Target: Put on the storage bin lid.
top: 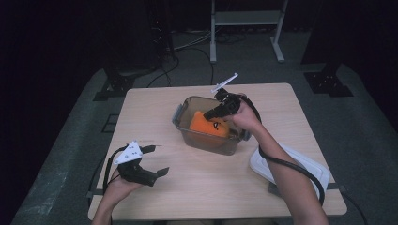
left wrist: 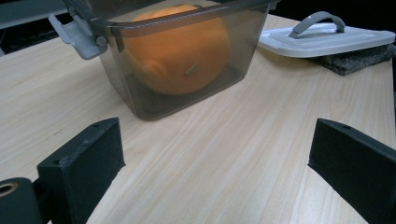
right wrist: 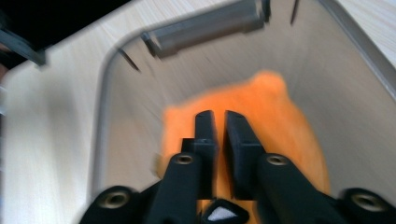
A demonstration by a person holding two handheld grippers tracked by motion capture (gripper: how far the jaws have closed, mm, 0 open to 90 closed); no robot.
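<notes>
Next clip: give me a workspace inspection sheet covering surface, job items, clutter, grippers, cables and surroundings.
Surface: light wooden table, bare around the work.
Job's things: orange soft object inside the clear container; white lid with grey handle lies off to the side on a dark pad.
Clutter: nothing seen.
Grippers: left gripper open, resting on the table apart from the container; right gripper in the container over the orange object, jaws nearly closed, grasp cannot be told.
Cables: black cable trails along the right forearm.
Surroundings: dark room, metal frame and floor cables behind.
</notes>
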